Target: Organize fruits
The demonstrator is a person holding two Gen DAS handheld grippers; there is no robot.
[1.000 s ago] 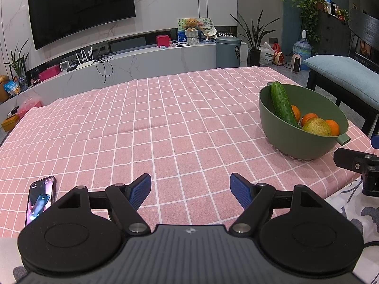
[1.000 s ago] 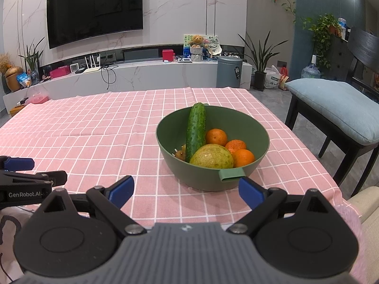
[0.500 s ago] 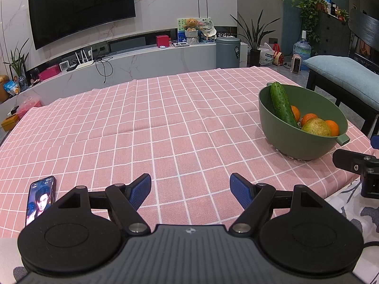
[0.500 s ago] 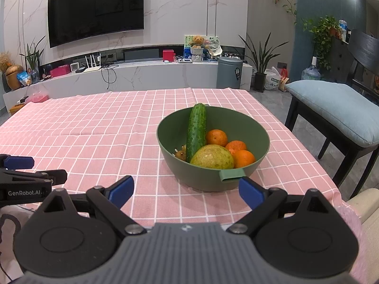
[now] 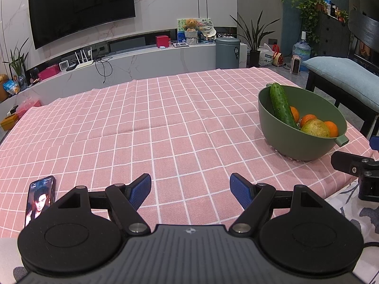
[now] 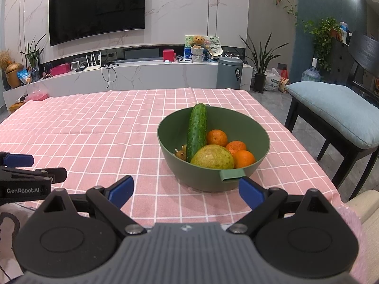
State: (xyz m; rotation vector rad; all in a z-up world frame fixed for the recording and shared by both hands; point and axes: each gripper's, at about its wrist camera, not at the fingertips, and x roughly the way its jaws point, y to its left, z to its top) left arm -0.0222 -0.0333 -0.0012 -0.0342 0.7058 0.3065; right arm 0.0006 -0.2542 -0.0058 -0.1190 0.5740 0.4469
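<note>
Grippers first: the left gripper (image 5: 190,189) and the right gripper (image 6: 187,189) both hover low over the near edge of the pink checked tablecloth (image 5: 165,123), jaws spread wide and holding nothing. Just beyond the right gripper sits the green bowl (image 6: 236,177), near the table's right edge. It holds 1 cucumber (image 6: 196,131) leaning on the far rim, 1 pear (image 6: 212,157) and 3 oranges (image 6: 244,158). A phone (image 5: 39,198) lies at near left.

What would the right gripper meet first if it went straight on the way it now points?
Most likely the green bowl: the open right gripper points at its near wall, beside the bowl's handle tab. How far off the bowl stands is unclear.
</note>
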